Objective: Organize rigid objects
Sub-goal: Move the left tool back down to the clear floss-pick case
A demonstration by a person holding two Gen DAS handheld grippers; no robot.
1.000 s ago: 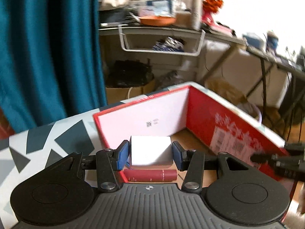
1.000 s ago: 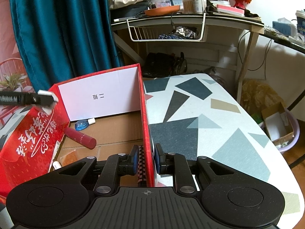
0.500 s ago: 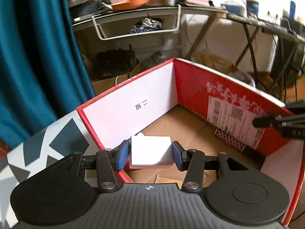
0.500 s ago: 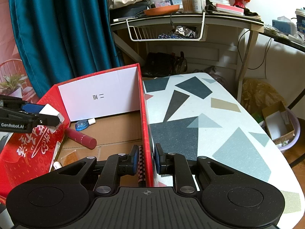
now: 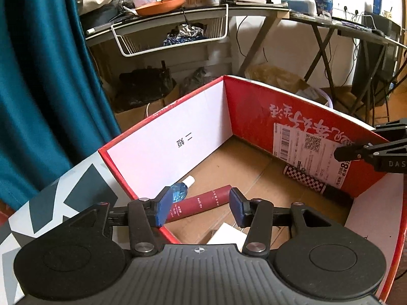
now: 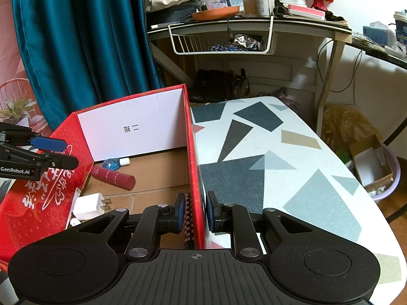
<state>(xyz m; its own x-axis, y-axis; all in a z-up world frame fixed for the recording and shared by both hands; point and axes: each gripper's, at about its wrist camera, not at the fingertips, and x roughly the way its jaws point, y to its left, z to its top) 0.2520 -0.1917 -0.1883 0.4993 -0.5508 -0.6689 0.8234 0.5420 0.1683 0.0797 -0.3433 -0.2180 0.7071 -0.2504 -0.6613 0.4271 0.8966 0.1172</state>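
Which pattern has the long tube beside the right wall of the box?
The tube has a black-and-white check pattern with a black end, clearest in the left wrist view.

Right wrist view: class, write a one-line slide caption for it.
Right gripper clamps the red box wall while a white charger lies inside beside a maroon tube.

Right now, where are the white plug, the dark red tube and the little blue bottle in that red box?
white plug (image 6: pixel 89 205), right wrist view, on its flat side.
dark red tube (image 5: pixel 197 207), left wrist view, mid-body.
little blue bottle (image 6: pixel 112 164), right wrist view, blue body.
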